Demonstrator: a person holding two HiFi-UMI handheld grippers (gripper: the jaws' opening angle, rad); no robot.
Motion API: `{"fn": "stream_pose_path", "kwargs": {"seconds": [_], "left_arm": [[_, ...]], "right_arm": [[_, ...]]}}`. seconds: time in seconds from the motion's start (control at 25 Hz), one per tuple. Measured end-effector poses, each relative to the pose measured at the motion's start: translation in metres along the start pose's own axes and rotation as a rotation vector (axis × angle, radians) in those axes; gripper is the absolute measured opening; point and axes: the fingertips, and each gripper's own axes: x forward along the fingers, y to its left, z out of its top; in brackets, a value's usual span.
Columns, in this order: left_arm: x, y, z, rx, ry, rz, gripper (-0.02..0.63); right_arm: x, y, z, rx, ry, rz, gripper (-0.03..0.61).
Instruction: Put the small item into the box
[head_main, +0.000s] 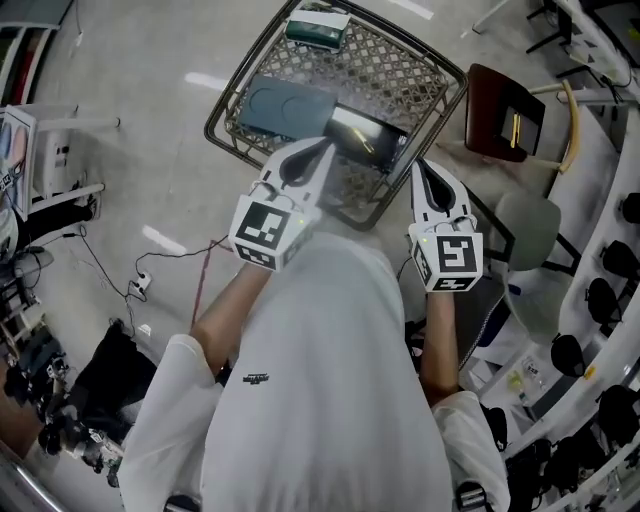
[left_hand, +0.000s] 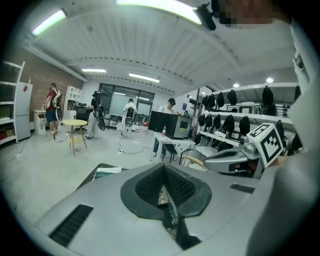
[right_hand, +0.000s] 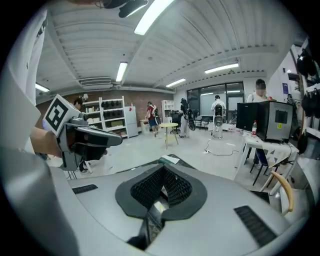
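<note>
Two hand-held grippers (head_main: 322, 146) (head_main: 419, 166) hover near the box (head_main: 285, 108).

Square table with diamond-lattice top and dark metal rim (head_main: 400, 80), set cornerwise on pale glossy floor (head_main: 150, 120).

On lattice top:
- dark blue-grey flat box (head_main: 285, 108), left of centre, lying flat;
- small green-and-white packet (head_main: 317, 28) at far edge, apart from box;
- glossy black rectangular case (head_main: 368, 138) just right of box, toward near corner, near end hidden.

On floor:
- white power strip (head_main: 141, 285) with thin dark cable, left of table;
- reddish cable (head_main: 203, 270) near strip;
- dark brown chair seat (head_main: 505, 125) right of table, close to its rim.
</note>
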Motion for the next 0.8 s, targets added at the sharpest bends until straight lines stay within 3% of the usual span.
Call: {"fn": "stream_pose_path", "kwargs": {"seconds": [0.4, 0.6, 0.8], "left_arm": [[-0.031, -0.013, 0.046, 0.031, -0.097, 0.008, 0.000], [-0.040, -0.020, 0.057, 0.053, -0.124, 0.002, 0.002], [-0.041, -0.030, 0.059, 0.065, -0.134, -0.010, 0.001]], "right_arm": [[-0.040, -0.008, 0.049, 0.023, -0.154, -0.153, -0.002], [-0.050, 0.002, 0.068, -0.010, -0.202, -0.137, -0.002], [-0.050, 0.002, 0.065, 0.130, -0.229, -0.085, -0.002]]}}
